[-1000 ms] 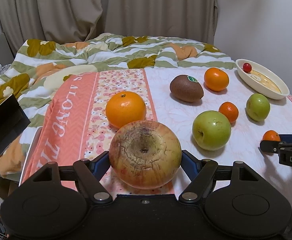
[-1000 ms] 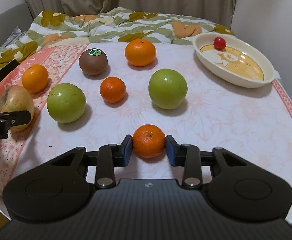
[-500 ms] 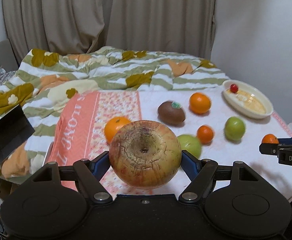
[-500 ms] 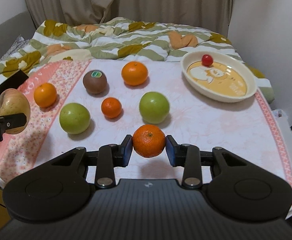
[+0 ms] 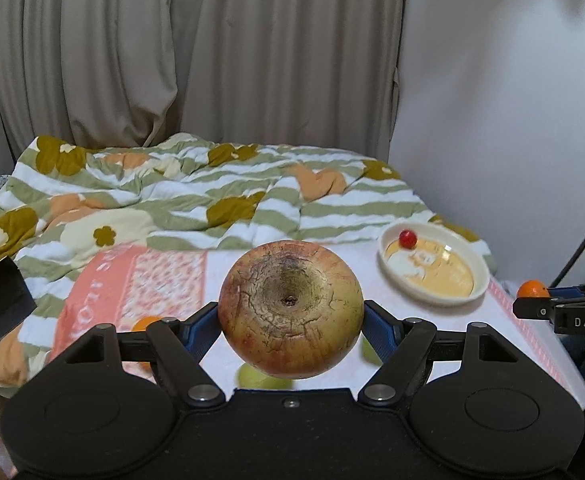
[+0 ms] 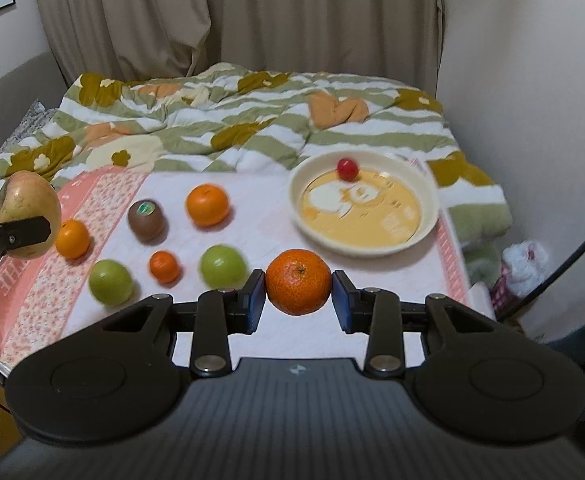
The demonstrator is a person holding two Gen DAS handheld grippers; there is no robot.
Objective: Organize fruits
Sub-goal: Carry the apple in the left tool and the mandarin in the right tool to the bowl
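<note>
My left gripper (image 5: 291, 320) is shut on a big yellow-red apple (image 5: 290, 309) held well above the table. My right gripper (image 6: 298, 296) is shut on a small mandarin (image 6: 298, 282), also lifted off the table. The apple (image 6: 26, 220) and left gripper show at the left edge of the right wrist view. On the cloth lie two oranges (image 6: 207, 205) (image 6: 72, 239), a kiwi (image 6: 146, 221), a small mandarin (image 6: 164, 267) and two green apples (image 6: 110, 282) (image 6: 223, 266). A cream oval dish (image 6: 366, 246) at the far right holds one cherry tomato (image 6: 347, 169).
The table carries a white and pink floral cloth (image 6: 392, 292). Behind it lies a rumpled green-striped blanket (image 6: 252, 120), with curtains (image 6: 292, 20) beyond and a white wall on the right. A black cable (image 6: 564, 264) hangs off the table's right side.
Both grippers have risen and drawn back with their fruit, so the table and the fruit on it now look lower and farther. The grips have not changed.
</note>
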